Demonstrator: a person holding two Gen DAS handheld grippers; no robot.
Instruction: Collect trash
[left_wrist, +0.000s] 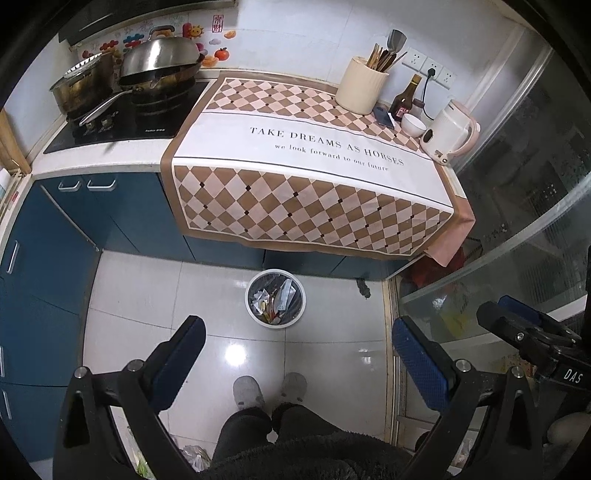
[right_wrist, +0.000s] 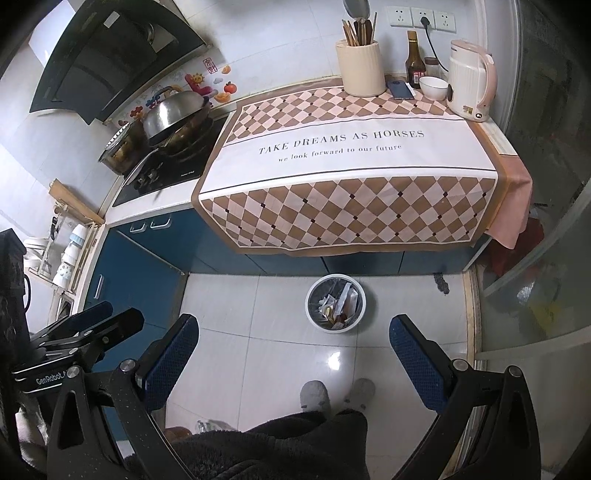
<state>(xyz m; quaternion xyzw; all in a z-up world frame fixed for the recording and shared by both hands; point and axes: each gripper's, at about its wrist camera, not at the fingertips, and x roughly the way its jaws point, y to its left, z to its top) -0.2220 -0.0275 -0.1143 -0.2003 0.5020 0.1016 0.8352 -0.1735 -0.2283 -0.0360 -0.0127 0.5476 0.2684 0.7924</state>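
At the far left, a wok (left_wrist: 159, 62) is seen on the stove (left_wrist: 129, 118), beside the checkered cloth (left_wrist: 314, 177) draped over the counter. The left gripper (left_wrist: 295, 354) is held wide apart, nothing between its fingers, above the tiled floor (left_wrist: 147, 295). The trash bin (left_wrist: 275, 298), with wrappers and paper inside, stands on the floor near the cabinets, just beyond the person's slippers (left_wrist: 248, 391). The right gripper (right_wrist: 295, 347) is likewise spread wide and empty. At the far right, a kettle (right_wrist: 469, 81) stands on the counter.
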